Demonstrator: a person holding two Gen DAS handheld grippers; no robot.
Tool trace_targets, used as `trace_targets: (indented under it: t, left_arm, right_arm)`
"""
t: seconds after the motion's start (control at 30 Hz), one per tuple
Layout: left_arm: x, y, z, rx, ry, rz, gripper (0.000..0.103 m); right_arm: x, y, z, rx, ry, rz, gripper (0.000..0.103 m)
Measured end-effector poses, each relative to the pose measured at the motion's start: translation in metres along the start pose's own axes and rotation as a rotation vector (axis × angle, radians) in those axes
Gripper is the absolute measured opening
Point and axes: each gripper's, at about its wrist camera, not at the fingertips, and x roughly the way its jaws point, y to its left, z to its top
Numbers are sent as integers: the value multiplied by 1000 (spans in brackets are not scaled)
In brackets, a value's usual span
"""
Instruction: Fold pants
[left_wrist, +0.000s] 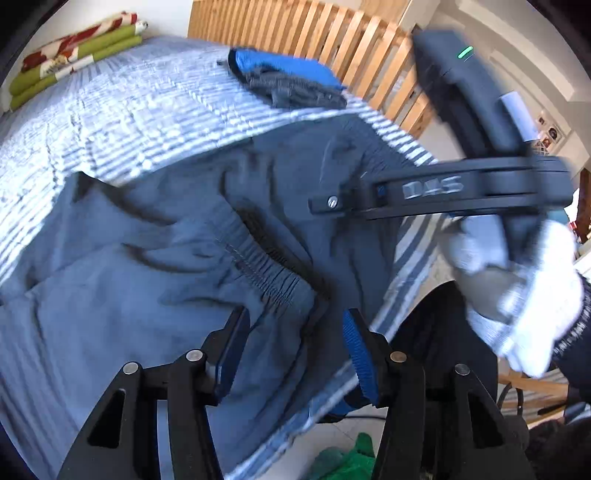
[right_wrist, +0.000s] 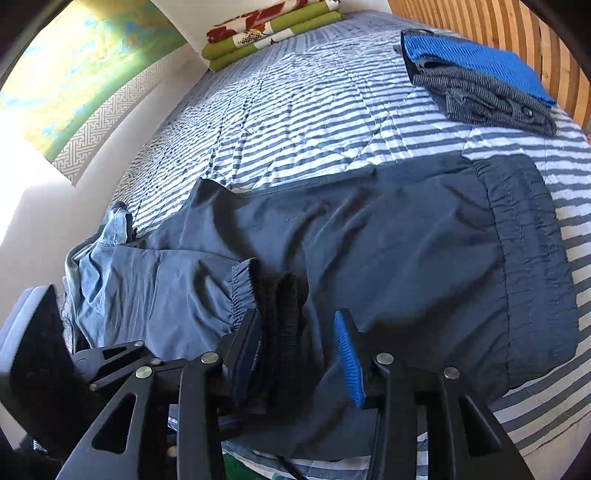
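Note:
Slate-blue pants (right_wrist: 388, 251) lie spread across the striped bed cover (right_wrist: 295, 122), waistband (right_wrist: 528, 258) to the right. A leg is folded back, so its elastic cuff (right_wrist: 243, 291) and black ribbed lining rest on the pants. My right gripper (right_wrist: 297, 354) is open, and the cuff lies just ahead of and between its fingers. In the left wrist view my left gripper (left_wrist: 295, 350) is open over the pants (left_wrist: 147, 277), near a gathered elastic band (left_wrist: 266, 273). A gloved hand (left_wrist: 517, 295) holds the right gripper (left_wrist: 443, 195) side-on above the pants.
A folded blue and grey clothes stack (right_wrist: 476, 77) sits near the wooden slatted headboard (left_wrist: 332, 40). Green and red floral folded bedding (right_wrist: 273, 29) lies at the far corner by the wall. A green cloth (left_wrist: 343, 461) lies on the floor past the bed edge.

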Motion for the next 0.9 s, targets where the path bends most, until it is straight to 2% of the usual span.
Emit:
trace_targets:
  t: [0.1,0.2,0.27,0.37,0.47,0.53,0.57,0.73,0.77,0.83,0.87,0.9]
  left_arm:
    - [-41,19,-13,-62,-45,-14,60]
    - [-72,45,-31,-94,-86,63,60]
    - [-82,66,-39,-125,-85,118,60]
    - [-89,99,-63,-205,-65,162,60]
    - [-93,120,-87,-252,-57,185,60]
    - [-93,133,-100,-279,-44,186,60]
    - [-91,139,-106,-289,-34,191,60]
    - [-87,158,-123,-304,-25,202,60]
    - [-87,159,-124,-302,-25,206,60]
    - [-87,164,-126,-301,-23,222,60]
    - [-89,163,-127,-299,-22,230,60]
    - [-90,164,-128,-298,-23,236,60]
  right_arm:
    - [5,-8,-4,27,31,31,43]
    - [10,-5,-7,36,54,35,44]
    - [11,0,-9,35,52,38,44]
    - [12,15,-12,15,62,51,44]
    - [20,29,-21,2,122,6,43]
    - [29,34,-28,-15,158,-53,28]
    - [33,37,-31,-24,180,-75,10]
    - [31,39,-43,-44,218,-123,10]
    - [27,40,-42,-49,208,-119,11]
    - [19,38,-35,-34,178,-116,27]
    - [16,37,-32,-20,159,-105,46]
    - [15,35,-29,-11,144,-94,55]
